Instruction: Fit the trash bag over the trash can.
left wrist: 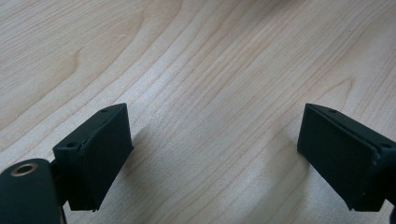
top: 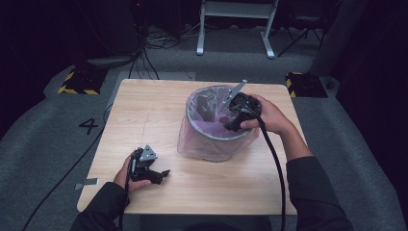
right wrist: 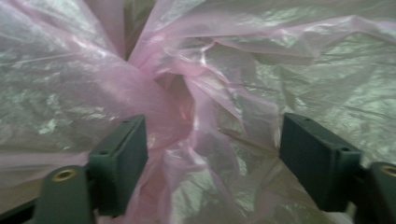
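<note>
Now the right gripper (top: pixel 230 126) is held inside the bin (top: pixel 217 144), jaws spread around the pink liner (right wrist: pixel 187 102) without pinching it. The left gripper (top: pixel 163 174) is rested on the table (top: pixel 159 110), jaws spread on nothing.

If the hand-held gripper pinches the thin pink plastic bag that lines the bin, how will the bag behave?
The thin pink plastic bag is probably floppy: it lies in loose crumpled folds. Its glossy film may slip between the pads. It looks very light, so pulling could lift it off the round mesh bin rather than move the bin.
</note>
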Action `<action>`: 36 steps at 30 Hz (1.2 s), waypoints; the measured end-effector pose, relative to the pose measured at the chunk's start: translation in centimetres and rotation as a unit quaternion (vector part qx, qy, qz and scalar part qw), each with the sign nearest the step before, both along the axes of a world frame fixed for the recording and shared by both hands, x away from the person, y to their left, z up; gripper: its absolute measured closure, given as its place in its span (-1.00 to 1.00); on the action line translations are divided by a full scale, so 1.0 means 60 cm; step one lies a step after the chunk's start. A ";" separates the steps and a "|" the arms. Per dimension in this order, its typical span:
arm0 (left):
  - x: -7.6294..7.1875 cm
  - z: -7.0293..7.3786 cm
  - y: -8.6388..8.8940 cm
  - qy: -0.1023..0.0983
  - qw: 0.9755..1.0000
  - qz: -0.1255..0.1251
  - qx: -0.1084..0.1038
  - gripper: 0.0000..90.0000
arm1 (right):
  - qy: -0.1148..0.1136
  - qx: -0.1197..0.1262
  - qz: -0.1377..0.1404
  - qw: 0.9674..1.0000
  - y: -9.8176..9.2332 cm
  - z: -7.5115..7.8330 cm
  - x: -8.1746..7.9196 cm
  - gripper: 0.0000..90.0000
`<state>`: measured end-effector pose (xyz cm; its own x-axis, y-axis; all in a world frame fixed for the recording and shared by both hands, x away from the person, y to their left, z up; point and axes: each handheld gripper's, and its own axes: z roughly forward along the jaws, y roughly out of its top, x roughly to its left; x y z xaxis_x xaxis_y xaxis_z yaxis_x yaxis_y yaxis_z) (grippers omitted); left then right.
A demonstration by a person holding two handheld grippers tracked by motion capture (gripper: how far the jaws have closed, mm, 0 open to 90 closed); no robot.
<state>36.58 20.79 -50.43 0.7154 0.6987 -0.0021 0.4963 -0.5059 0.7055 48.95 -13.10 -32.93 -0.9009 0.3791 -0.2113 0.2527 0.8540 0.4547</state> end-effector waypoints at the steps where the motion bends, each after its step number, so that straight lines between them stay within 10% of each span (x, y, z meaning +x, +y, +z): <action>1: 0.000 0.000 0.000 0.001 1.000 0.000 0.001 -0.78 | -0.003 0.006 0.001 1.000 -0.002 0.001 -0.001 -0.50; 13: 0.000 0.000 0.000 0.000 1.000 0.000 0.000 -0.78 | -0.057 0.139 -0.034 0.988 -0.047 0.025 -0.026 -0.52; 28: 0.000 0.000 0.000 0.001 1.000 0.000 -0.001 -0.78 | -0.110 0.209 -0.057 0.970 -0.103 0.053 -0.076 -0.55; 36: 0.000 0.000 0.000 0.001 1.000 0.000 -0.001 -0.78 | -0.120 0.206 -0.067 0.969 -0.132 0.054 -0.108 -0.59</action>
